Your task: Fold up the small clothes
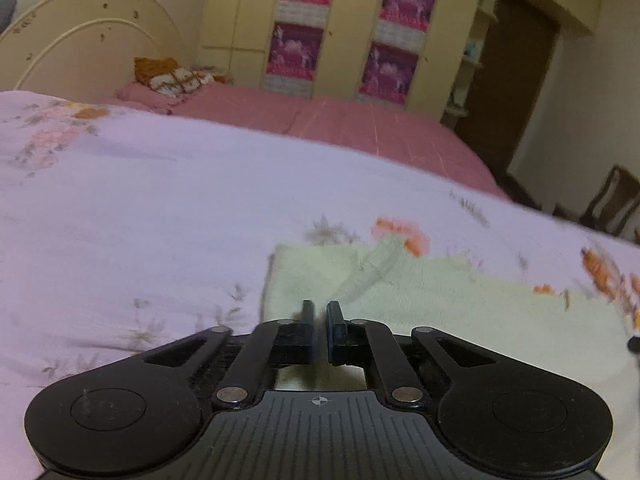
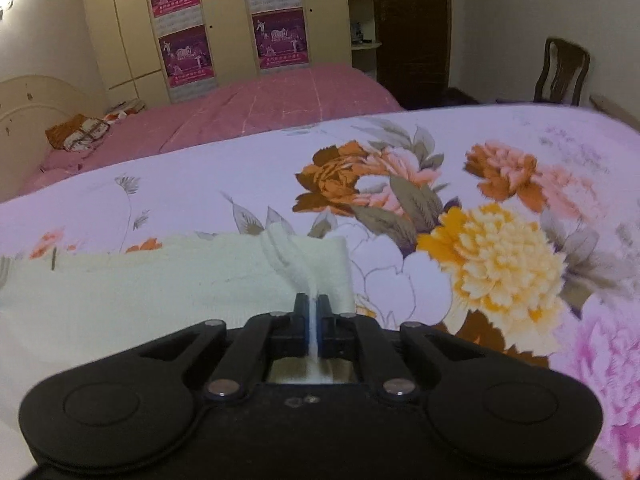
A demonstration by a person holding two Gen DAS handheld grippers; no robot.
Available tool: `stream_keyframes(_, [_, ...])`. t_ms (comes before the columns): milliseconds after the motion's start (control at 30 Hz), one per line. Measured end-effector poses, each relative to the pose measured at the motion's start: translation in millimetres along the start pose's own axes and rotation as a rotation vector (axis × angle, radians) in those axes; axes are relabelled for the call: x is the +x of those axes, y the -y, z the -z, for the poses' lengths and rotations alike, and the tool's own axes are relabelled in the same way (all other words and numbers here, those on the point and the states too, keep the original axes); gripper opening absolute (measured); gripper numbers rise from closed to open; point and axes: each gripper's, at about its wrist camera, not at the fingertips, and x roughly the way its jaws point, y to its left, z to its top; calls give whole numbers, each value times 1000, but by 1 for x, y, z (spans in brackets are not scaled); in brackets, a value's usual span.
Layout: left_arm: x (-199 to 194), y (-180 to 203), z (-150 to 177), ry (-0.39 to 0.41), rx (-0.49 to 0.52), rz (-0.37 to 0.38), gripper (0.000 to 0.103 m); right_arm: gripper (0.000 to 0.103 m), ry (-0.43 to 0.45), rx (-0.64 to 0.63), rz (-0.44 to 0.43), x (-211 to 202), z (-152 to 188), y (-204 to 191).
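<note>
Both your grippers sit at the pale cloth's near edge.
Your right gripper pinches a fold; your left gripper looks closed, perhaps empty.

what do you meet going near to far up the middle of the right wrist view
right tool pinching a white strap → pale green garment → floral sheet → pink bed → wardrobe with purple posters

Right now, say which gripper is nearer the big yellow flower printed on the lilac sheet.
Right: right gripper grips the pale green cloth's corner beside the flower; left gripper at its opposite end.
</note>
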Motion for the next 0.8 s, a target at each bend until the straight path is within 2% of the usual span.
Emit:
stream_keyframes(67, [-14,3,-3,30,17,13,5,23,23,21,-23,-10,-2,3])
stream_keyframes(200, [-33,17,-6,44,46,85,5,23,47,-31,-89,-29,-4,-13])
stream_keyframes(367, [-31,57,4,-21,108,192,6,25,20,-132,-205,-35,5,-60])
stream_keyframes(500, [-25,70,21,-67,167,191,6,26,0,-207,-257,-36,20,-91])
stream_keyframes(567, [-23,62,31,-89,164,155,5,27,-19,-220,-256,-34,26,-94])
stream_keyframes(600, [-26,54,35,-72,158,152,5,27,-29,-232,-240,-31,30,-91])
stream_keyframes(667, [-34,40,40,-61,153,137,5,27,-28,-238,-194,-27,37,-76])
stream_keyframes(800, [-42,26,41,-62,140,111,5,23,4,-169,-112,-32,36,-39])
